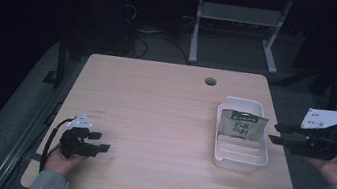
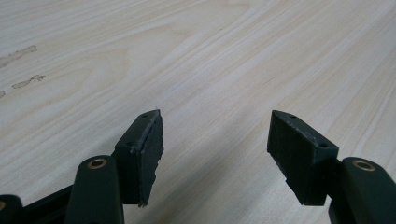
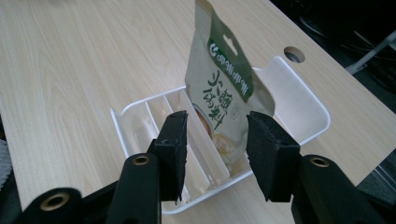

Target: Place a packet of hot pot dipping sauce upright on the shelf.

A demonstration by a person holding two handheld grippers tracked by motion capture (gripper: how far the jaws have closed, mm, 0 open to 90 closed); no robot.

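Pouch (image 3: 223,100) stands in tray (image 3: 299,98) beyond right claw (image 3: 215,154).

A pale wooden surface (image 1: 152,122) has a round cable hole (image 1: 210,81) near its far edge; a white metal frame (image 1: 238,19) stands on the dark floor beyond.

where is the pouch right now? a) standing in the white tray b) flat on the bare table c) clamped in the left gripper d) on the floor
a: the pouch stands upright inside the white tray, in its larger compartment beside the dividers, with no gripper touching it.
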